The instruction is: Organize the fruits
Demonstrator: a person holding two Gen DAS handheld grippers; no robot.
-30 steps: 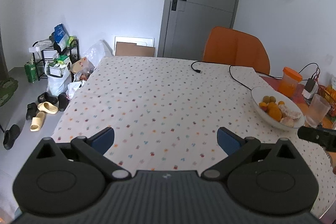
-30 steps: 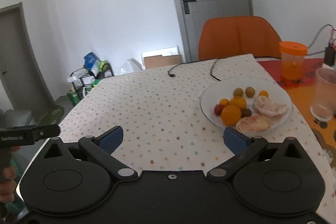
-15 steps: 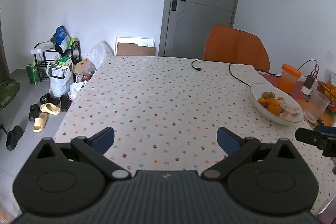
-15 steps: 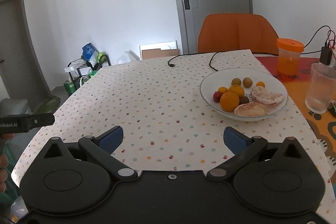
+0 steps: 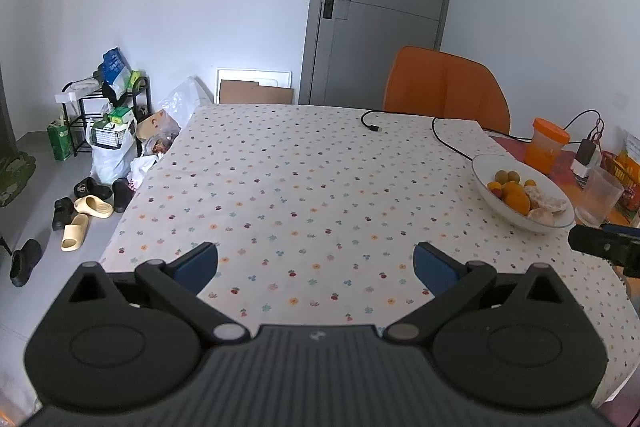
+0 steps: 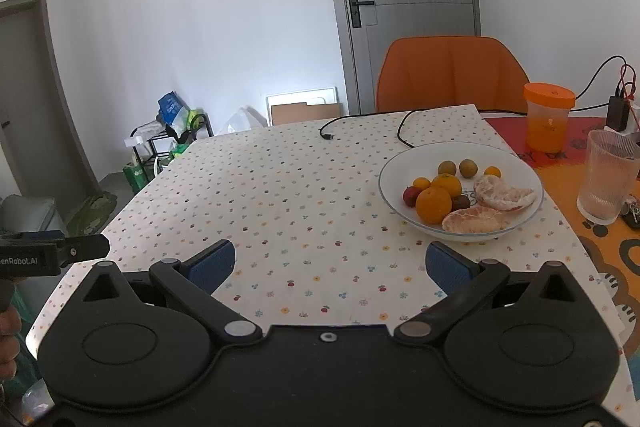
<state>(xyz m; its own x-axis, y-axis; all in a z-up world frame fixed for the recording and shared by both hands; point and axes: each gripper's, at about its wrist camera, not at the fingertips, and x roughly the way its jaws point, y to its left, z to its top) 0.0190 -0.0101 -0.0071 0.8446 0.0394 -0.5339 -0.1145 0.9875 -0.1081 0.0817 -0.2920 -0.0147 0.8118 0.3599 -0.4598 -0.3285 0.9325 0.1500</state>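
We have the wide white ceramic bowl (image 6: 520, 215) of mixed fruit sitting on the dotted-cloth counter (image 6: 300, 195), ahead and to the right of the right hand-held gripper (image 6: 330, 263); its blue pads stand wide apart, empty. From the left hand-held gripper (image 5: 316, 265) — also spread open, holding nothing — the bowl lies far off to the right edge; so the right one is clearly nearer. The large round orange (image 6: 433, 205) sits at the bowl's near-left side, beside two peeled citrus pieces (image 6: 504, 193); we judge a forward reach, angled slightly right, would meet it first.
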